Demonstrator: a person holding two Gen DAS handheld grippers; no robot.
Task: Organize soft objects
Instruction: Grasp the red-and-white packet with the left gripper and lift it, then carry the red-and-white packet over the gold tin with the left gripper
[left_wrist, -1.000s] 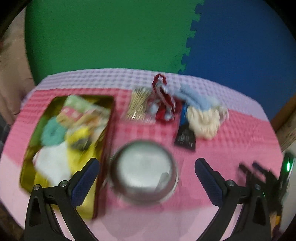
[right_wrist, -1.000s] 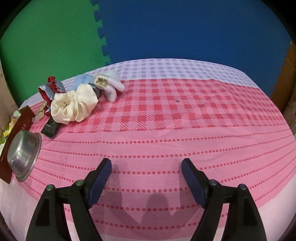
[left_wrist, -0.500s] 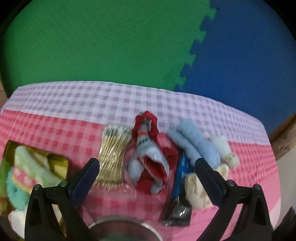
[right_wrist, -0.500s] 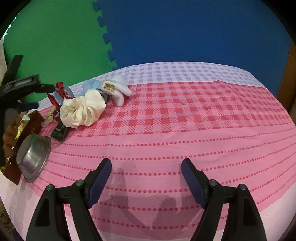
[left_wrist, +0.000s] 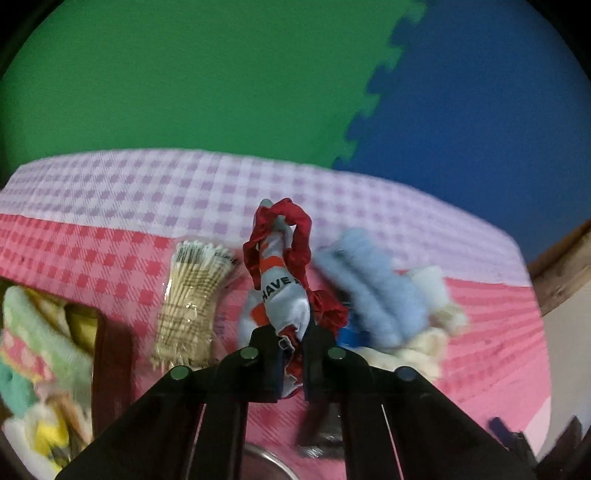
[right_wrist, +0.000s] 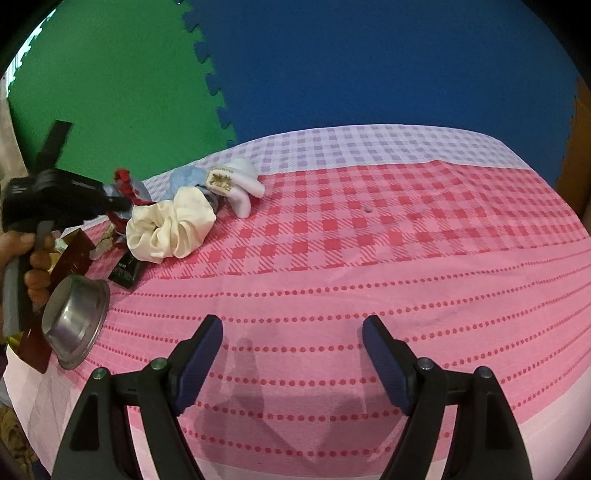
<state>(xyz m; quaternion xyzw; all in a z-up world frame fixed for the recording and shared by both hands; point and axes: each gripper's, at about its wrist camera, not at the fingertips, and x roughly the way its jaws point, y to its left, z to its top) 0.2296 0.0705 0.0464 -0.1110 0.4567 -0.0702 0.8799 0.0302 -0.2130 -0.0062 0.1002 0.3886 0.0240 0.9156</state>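
Since the earlier frame the left gripper (left_wrist: 290, 347) has been closed on the red-and-grey scrunchie (left_wrist: 284, 280), while the right gripper (right_wrist: 291, 354) is held open and empty; several soft items are already laid in the tin (left_wrist: 110, 354) at 9 o'clock, and the blue scrunchie (left_wrist: 373, 288) and cream scrunchie (right_wrist: 170, 225) are left at 3 o'clock.

My left wrist camera sat low and very close over the heap of soft items, looking along its black fingers (left_wrist: 266, 354) toward the green and blue foam wall (left_wrist: 221, 74). My right wrist camera hung farther back, facing across the pink checked tablecloth (right_wrist: 369, 258) toward that wall. Both views shared the red-and-grey satin scrunchie (left_wrist: 284, 280), the fluffy pale-blue sock (left_wrist: 373, 288) and the steel bowl (right_wrist: 74, 325).
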